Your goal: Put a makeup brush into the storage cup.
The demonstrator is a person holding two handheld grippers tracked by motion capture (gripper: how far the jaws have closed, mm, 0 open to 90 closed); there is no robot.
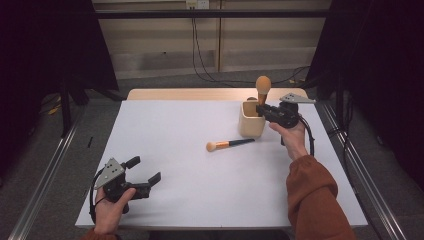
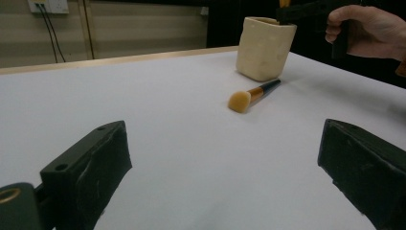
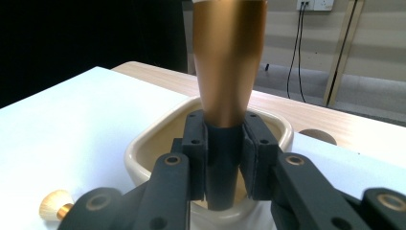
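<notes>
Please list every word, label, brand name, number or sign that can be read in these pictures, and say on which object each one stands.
None: no readable text appears in any view.
The cream holder, the held brush, the lying brush and the table carry no writing.
The wall socket shows no legible marking.

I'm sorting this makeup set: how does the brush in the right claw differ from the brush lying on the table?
The held brush stands upright, bristles up, its dark handle clamped by the right claw over the cream holder; the loose brush lies flat on the white table, free of any grip. The held brush's head and ferrule look bigger than the loose brush's. Both have tan bristles, coppery ferrules and dark handles.
</notes>
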